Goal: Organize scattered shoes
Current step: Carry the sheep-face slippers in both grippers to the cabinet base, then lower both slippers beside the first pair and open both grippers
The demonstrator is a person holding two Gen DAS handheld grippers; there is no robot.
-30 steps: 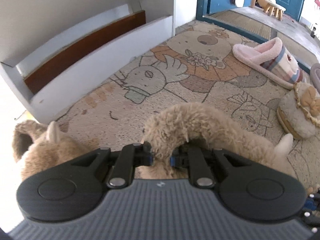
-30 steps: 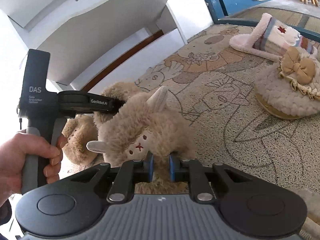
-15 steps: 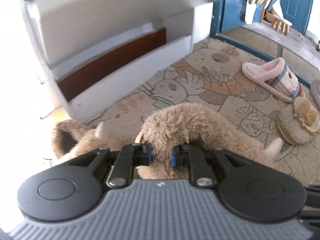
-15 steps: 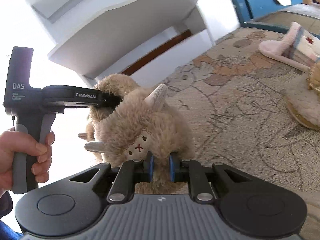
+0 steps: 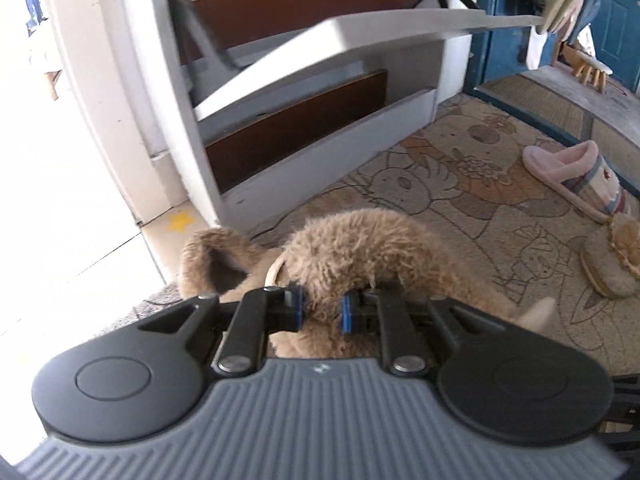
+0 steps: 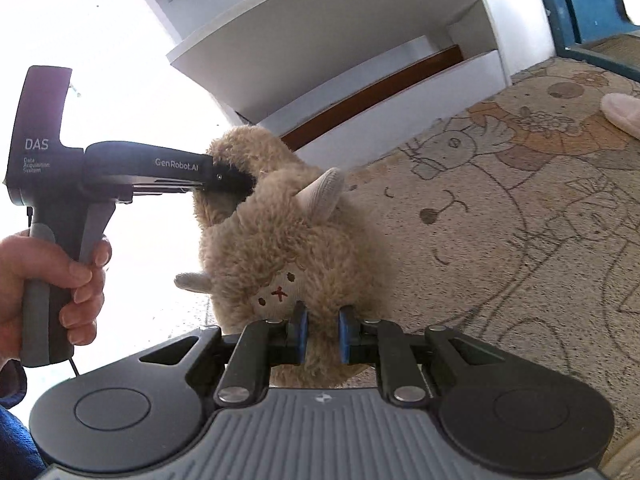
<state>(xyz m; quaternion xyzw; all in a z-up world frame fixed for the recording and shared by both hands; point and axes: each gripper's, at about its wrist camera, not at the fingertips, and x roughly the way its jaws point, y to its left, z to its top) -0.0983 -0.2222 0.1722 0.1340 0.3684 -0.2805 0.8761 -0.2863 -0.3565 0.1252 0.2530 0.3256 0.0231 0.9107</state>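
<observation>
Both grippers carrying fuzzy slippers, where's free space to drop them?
Bare: the lower rack shelf behind its white lip, and the upper shelf. The mat is open between the rack and the pink slipper. Crowded: the right edge, where the pink slipper and the bow slipper sit close together.

A home entryway is showing here. A white shoe rack (image 5: 320, 92) with slanted shelves is standing against the wall at the far edge of a cartoon-printed doormat (image 5: 460, 184), and fluffy slippers (image 5: 576, 176) are lying scattered near the mat's right edge. A blue door (image 5: 612, 12) is standing beyond, with slippers hanging beside it.
</observation>
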